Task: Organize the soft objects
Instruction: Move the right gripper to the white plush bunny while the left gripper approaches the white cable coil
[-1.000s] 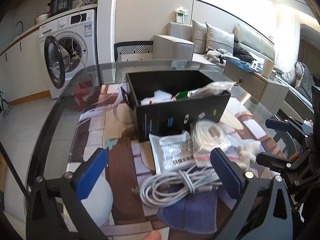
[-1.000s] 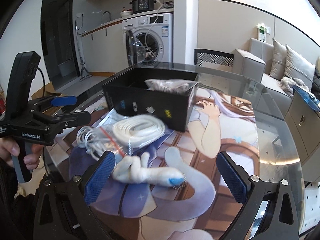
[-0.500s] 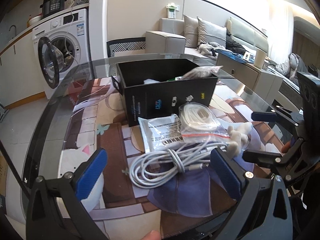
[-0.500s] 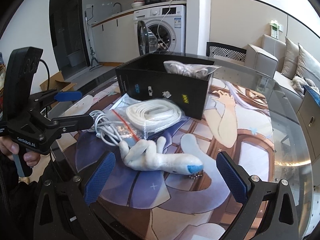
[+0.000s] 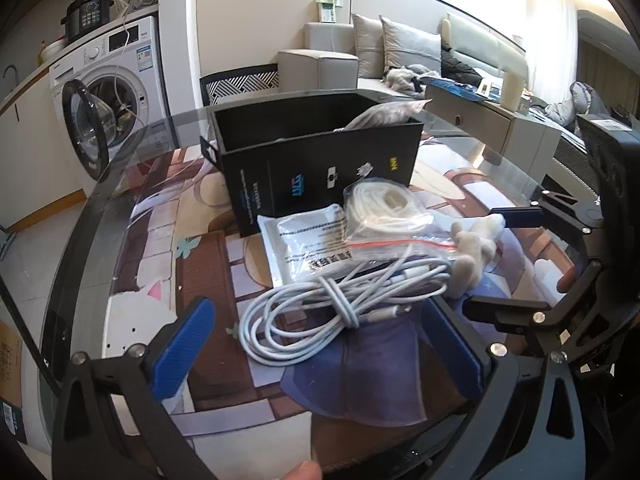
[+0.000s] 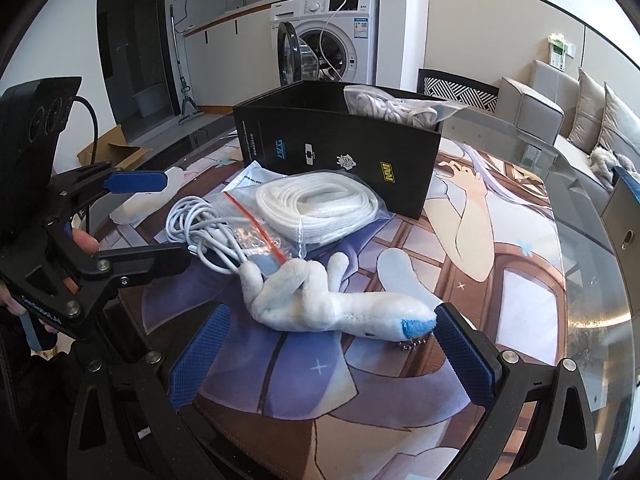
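Both tongs spread wide and holding nothing, hanging low over the pile in front of the black box [image 6: 340, 152].

Right gripper [image 6: 334, 346] has its blue pads either side of the white plush toy [image 6: 320, 300], nose end almost at the right pad, so that looks like the next grab. Left gripper [image 5: 320, 344] sits over the coiled white cable [image 5: 320, 312]. Risks as I see them: the plush legs lie on the cable and the zip bag of white cord [image 6: 320, 204], so a lift could drag those along. Its little ball chain [image 6: 412, 346] might snag. Also the box already has a bagged bundle [image 6: 392, 108] poking above the rim.
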Available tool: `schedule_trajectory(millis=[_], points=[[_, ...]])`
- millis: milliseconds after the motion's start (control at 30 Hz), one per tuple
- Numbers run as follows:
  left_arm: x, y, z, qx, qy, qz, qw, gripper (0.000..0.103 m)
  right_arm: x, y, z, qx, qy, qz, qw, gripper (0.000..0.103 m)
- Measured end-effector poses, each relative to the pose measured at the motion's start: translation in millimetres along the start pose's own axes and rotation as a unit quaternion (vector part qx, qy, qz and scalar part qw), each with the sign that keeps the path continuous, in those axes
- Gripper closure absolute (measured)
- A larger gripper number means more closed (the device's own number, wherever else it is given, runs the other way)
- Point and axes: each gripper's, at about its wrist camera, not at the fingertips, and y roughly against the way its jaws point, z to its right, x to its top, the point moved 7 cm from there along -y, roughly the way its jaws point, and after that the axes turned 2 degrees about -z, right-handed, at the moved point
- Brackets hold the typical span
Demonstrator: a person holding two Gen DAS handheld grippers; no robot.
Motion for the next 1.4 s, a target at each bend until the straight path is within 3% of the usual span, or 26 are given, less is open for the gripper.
schedule_trajectory(millis=[400, 833, 933, 1400], points=[[-3, -8, -2, 0.002, 0.002, -0.016, 0.9999, 0.000, 1, -7, 7, -0.007, -0.020, -0.006, 1.000, 0.000], [-6, -20, -5, 0.029, 0.004, -0.034, 0.9990, 0.000, 1, -15, 7, -0.007, -0.035, -0.012, 0.999, 0.002], [-6, -21, -7, 0.026, 0.008, -0.036, 0.9990, 0.000, 1, -14, 7, -0.006, -0.035, -0.007, 0.999, 0.010], [-7, -23, -4, 0.012, 0.016, -0.039, 0.9991, 0.000, 3, -3, 11, -0.013, -0.030, 0.006, 0.999, 0.010]])
